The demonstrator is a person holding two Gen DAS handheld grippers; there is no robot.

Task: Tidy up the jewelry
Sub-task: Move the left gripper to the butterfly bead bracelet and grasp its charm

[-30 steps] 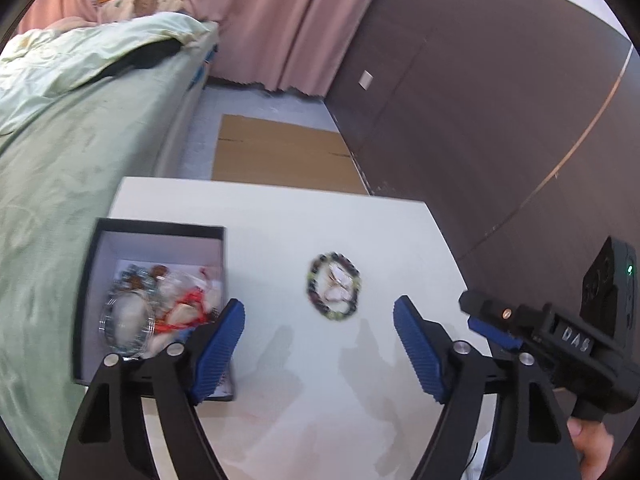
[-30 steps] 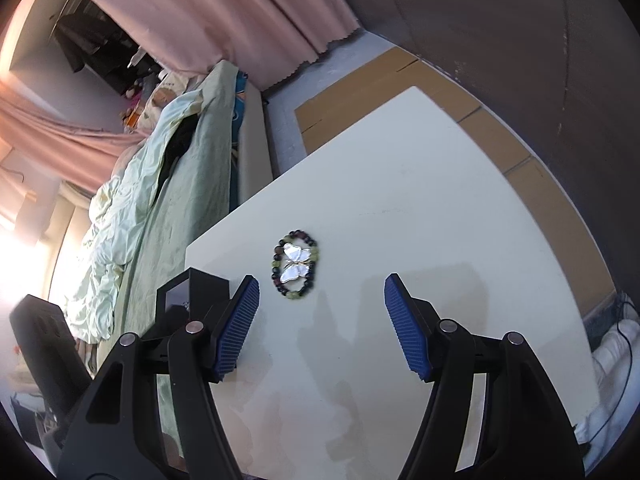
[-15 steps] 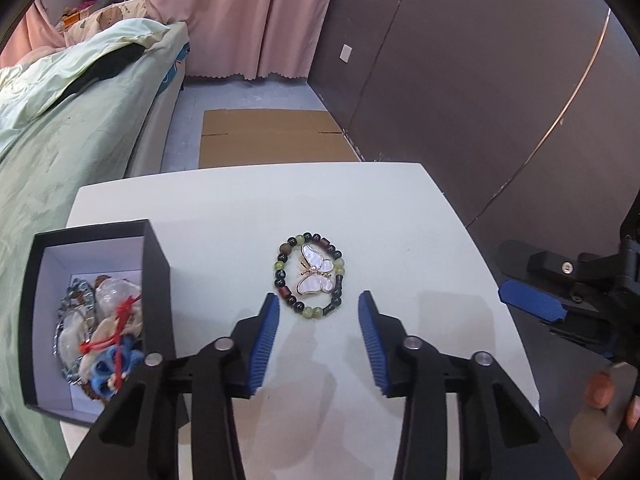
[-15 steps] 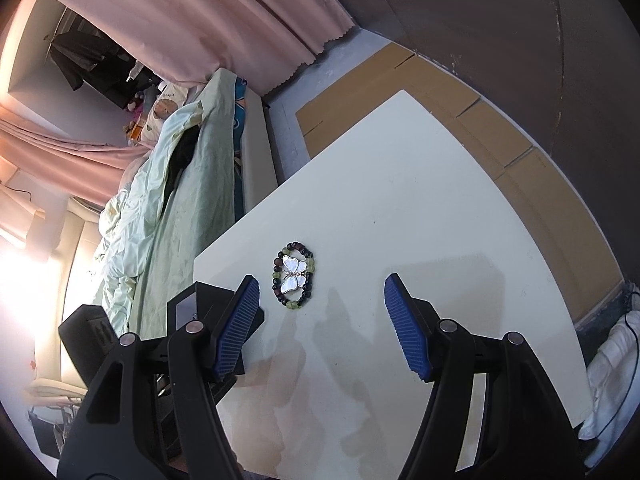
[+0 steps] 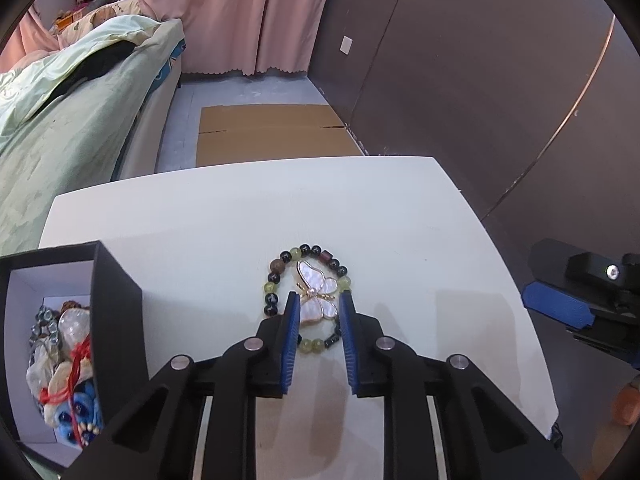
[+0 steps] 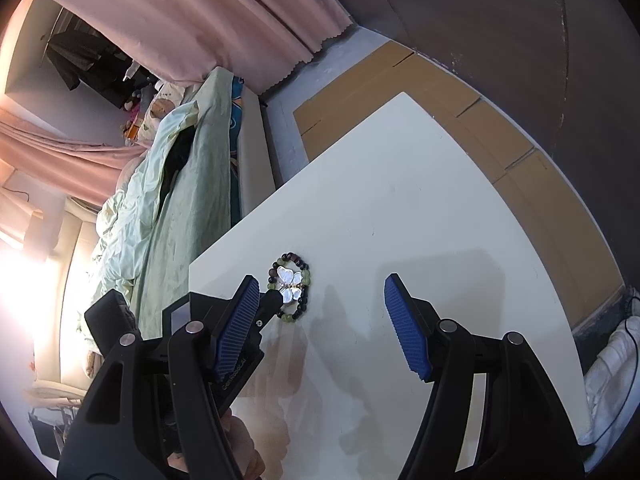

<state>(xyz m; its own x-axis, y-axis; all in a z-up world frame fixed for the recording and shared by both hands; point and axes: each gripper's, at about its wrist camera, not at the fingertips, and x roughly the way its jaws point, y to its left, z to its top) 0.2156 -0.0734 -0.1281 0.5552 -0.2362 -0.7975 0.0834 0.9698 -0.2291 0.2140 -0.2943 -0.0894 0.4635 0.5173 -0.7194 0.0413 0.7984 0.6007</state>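
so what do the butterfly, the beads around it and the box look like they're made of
Butterfly pendant: looks like mother-of-pearl or a glossy imitation, with a milky white sheen and a thin gold-coloured metal rim. Beaded bracelet: polished round beads in black, pale green and brown, probably stone or glass; the shine leaves it open. Black box: seems to be matte card, with thin, flat walls and a white lining.

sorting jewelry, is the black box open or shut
Open: the black box has no lid on, and its white inside shows jewelry piled in it, left of the beaded bracelet.
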